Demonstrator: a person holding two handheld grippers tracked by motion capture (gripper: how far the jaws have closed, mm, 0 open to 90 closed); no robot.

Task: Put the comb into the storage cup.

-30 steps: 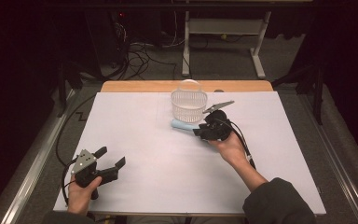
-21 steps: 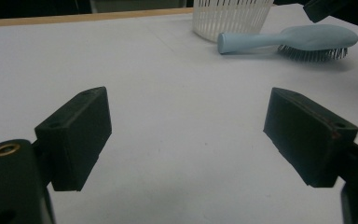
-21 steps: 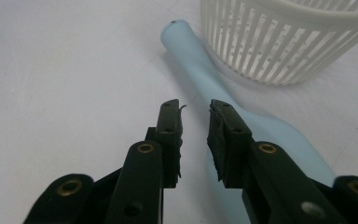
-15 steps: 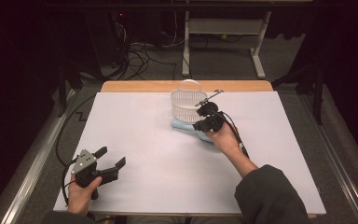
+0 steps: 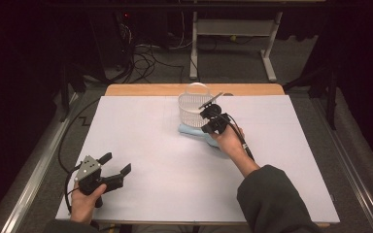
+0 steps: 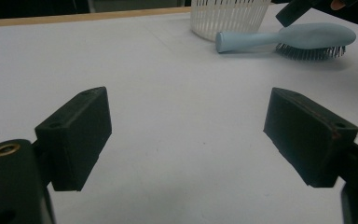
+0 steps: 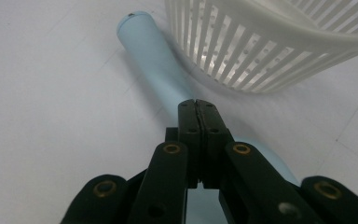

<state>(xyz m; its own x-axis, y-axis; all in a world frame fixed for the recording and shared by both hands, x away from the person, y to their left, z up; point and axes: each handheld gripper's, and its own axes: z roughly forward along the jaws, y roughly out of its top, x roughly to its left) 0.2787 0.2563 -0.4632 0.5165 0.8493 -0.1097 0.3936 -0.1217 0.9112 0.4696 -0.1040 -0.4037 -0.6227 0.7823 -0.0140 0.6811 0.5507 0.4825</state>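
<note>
Your right gripper (image 7: 196, 105) jaws just pressed together, nothing between, hiding part of the pale blue plastic hairbrush (image 7: 151, 56), white slotted plastic basket (image 7: 270, 42) cut off, your left gripper (image 6: 186, 140) jaws spread, no writing legible.

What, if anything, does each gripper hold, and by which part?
Nothing is held. The right gripper has just closed its jaws pad to pad above the light blue hairbrush, with nothing between them. The left gripper stands open over the bare table.
</note>
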